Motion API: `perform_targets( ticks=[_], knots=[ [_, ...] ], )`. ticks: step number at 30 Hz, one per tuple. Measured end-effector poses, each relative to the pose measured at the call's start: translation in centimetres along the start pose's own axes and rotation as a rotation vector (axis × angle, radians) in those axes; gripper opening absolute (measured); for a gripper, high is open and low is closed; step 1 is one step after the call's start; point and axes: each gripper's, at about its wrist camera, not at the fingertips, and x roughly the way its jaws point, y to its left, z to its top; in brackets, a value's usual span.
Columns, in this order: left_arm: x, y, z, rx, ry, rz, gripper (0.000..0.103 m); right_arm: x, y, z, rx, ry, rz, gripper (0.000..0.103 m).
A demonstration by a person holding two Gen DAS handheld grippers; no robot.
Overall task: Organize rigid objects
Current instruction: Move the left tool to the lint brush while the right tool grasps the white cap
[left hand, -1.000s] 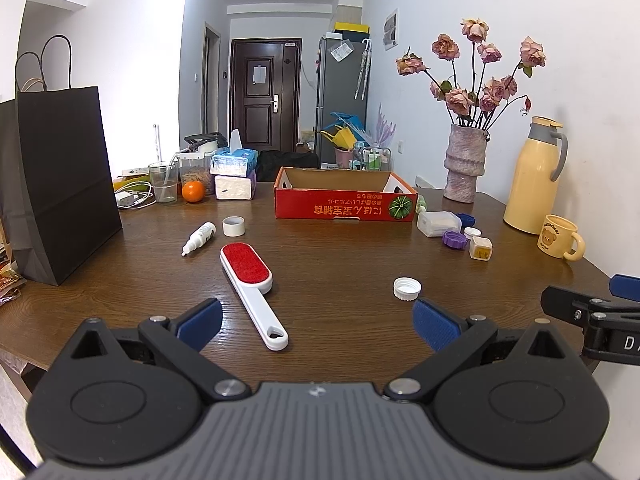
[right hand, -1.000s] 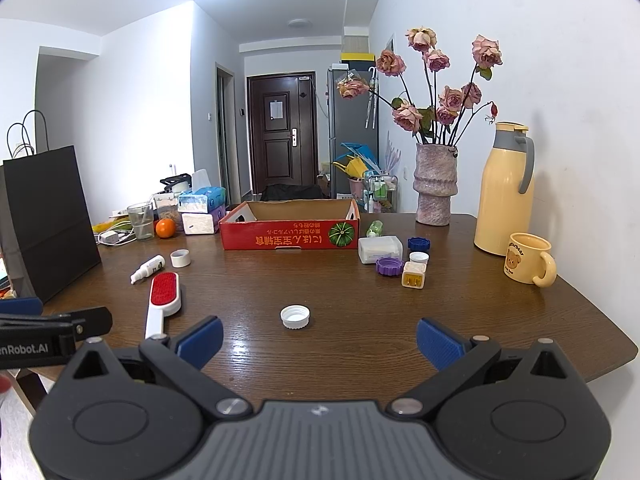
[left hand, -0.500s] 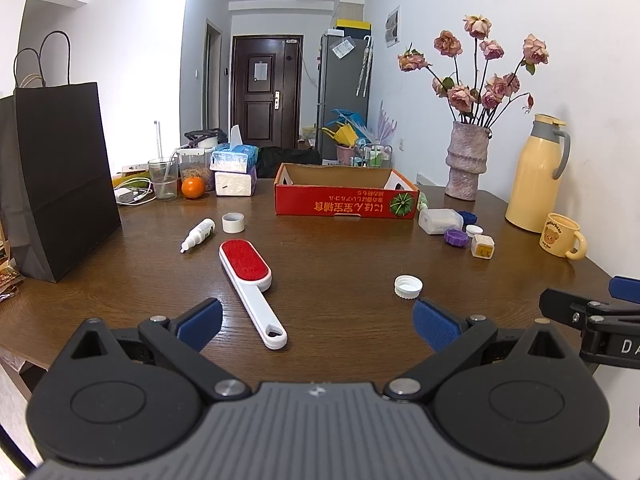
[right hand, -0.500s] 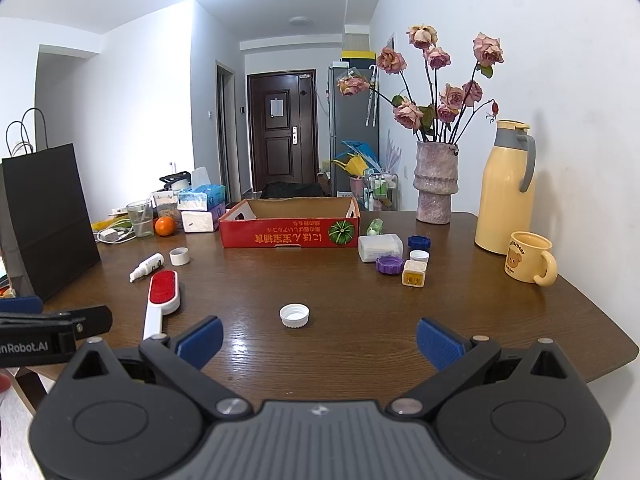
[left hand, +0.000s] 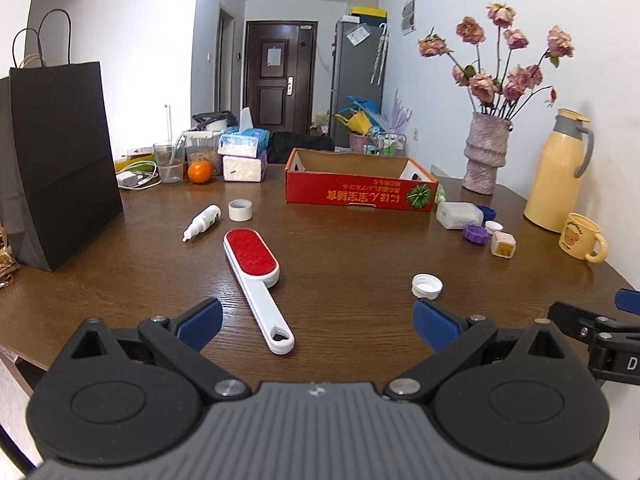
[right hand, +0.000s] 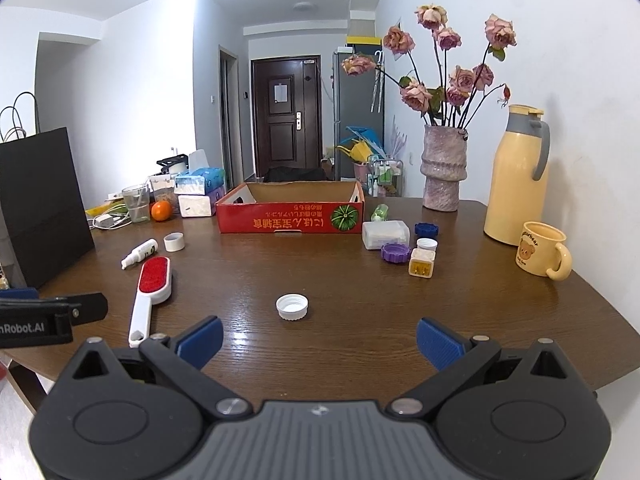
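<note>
A red-and-white lint brush lies on the wooden table, handle toward me. A white bottle cap lies mid-table. A small white dropper bottle and a white tape ring lie at the left. A clear plastic box, purple lid, blue lid, white cap and white cube cluster at the right. An open red cardboard box stands behind. My left gripper and right gripper are open and empty, near the front edge.
A black paper bag stands at the left. A vase of roses, a yellow thermos and a yellow mug stand at the right. Tissue packs, an orange and a glass sit at the back left.
Both grippers have drifted slightly forward toward the table. Nothing on the table has moved.
</note>
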Motion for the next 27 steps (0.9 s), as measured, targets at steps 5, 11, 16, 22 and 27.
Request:
perform_targets(
  ticks=[5,11,16,22,27],
  knots=[
    [1.6,0.0,0.4,-0.006,0.022,0.013,0.103,1.9,-0.5,0.3,0.011,0.022,0.003,0.103],
    [3.2,0.0,1.0,-0.002,0.043,0.029,0.103,4.1,-0.9,0.8,0.018,0.039,0.011,0.103],
    [4.7,0.2,1.6,-0.013,0.062,0.042,0.103,5.8,-0.8,1.3,0.009,0.047,0.026,0.103],
    [6.9,0.8,2.3,-0.027,0.091,0.050,0.103,8.1,-0.5,1.9,-0.008,0.059,0.044,0.102],
    [8.5,1.3,2.9,-0.034,0.109,0.057,0.103,10.2,-0.1,2.3,-0.019,0.076,0.054,0.101]
  ],
)
